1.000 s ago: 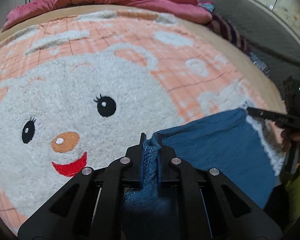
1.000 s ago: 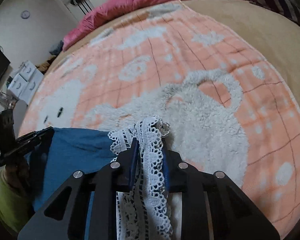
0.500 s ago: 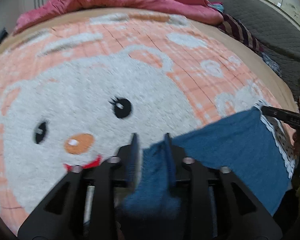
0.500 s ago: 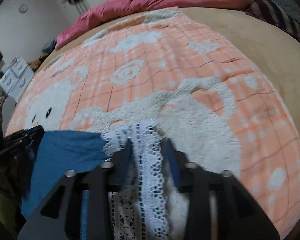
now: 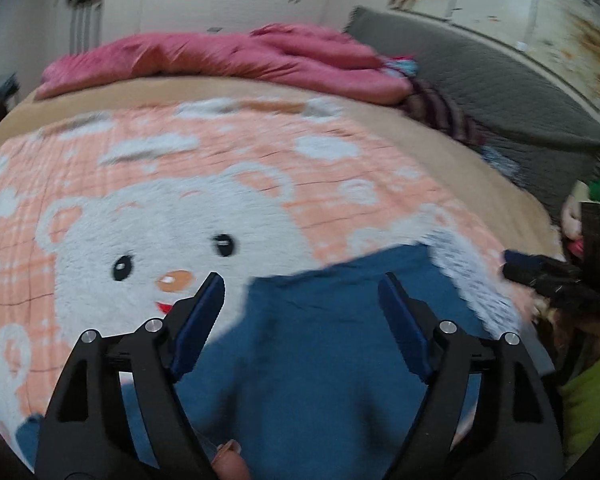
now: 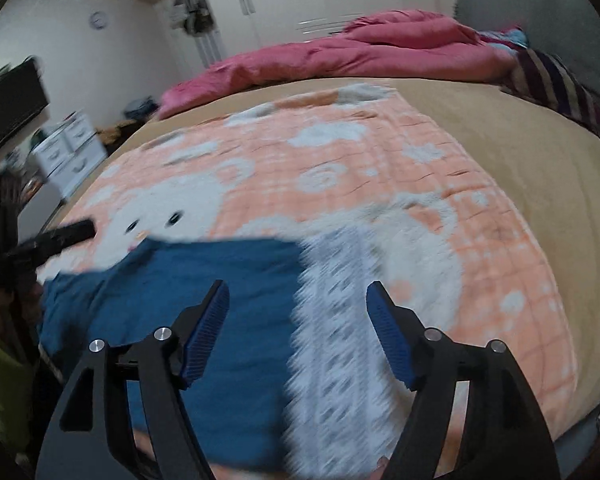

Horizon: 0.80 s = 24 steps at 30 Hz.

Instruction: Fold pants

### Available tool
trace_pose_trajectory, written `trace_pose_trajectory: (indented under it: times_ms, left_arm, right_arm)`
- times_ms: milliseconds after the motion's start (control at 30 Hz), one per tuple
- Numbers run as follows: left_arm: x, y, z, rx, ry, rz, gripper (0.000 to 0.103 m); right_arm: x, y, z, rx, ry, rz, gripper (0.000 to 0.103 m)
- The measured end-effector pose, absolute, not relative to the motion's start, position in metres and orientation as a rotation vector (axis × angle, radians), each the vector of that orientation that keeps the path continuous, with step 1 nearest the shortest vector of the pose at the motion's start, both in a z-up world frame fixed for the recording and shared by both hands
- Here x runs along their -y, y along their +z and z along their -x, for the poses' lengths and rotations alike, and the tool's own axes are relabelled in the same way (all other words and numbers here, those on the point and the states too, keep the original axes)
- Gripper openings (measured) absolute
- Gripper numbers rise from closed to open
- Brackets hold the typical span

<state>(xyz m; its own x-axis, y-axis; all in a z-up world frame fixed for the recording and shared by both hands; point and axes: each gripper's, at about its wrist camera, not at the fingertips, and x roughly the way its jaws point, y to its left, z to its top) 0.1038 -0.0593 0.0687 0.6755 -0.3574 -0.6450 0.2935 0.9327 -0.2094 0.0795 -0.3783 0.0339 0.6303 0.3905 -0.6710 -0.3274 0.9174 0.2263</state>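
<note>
Both views are smeared by motion, so the weave of the white lace trim [image 6: 336,320] reads only as streaks, and the near end of the blue denim pants [image 5: 320,344] is cut off by the bottom of each picture. The pants lie flat on the near part of the peach plush blanket with a white bear face [image 5: 148,216], spread over a bed with a tan cover [image 6: 520,148]; the lace edge is on their right side. A crumpled pink quilt [image 5: 236,60] sits at the far end.

The left gripper [image 5: 300,296] hangs above the blue cloth, tilted downward; its jaws have just been opening and stand wide, nothing pinched. The right gripper [image 6: 298,302] hangs over the seam between denim and lace, likewise tilted down, jaws just opened wide and clear of the fabric.
</note>
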Motion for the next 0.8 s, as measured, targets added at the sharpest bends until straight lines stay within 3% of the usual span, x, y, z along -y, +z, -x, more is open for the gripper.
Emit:
trace_pose_trajectory:
  times_ms: [200, 367, 433, 533, 800]
  left_arm:
    - [0.090, 0.050, -0.051, -0.747, -0.364, -0.023, 0.079]
    - [0.092, 0.025, -0.029, -0.780, -0.242, -0.132, 0.083]
    - [0.077, 0.014, -0.033, -0.840, -0.234, -0.064, 0.083]
    - [0.051, 0.004, -0.041, -0.926, -0.191, 0.026, 0.084]
    - [0.000, -0.017, -0.049, -1.016, -0.111, 0.125, 0.086]
  right_arm:
    - [0.349, 0.014, -0.043, -0.874, 0.344, 0.038, 0.070]
    - [0.362, 0.015, -0.037, -0.884, 0.321, -0.014, 0.071]
    - [0.361, 0.001, -0.043, -0.970, 0.362, -0.029, 0.078]
    - [0.364, -0.021, -0.052, -1.074, 0.313, -0.004, 0.078]
    - [0.365, -0.027, -0.051, -1.080, 0.325, 0.016, 0.079]
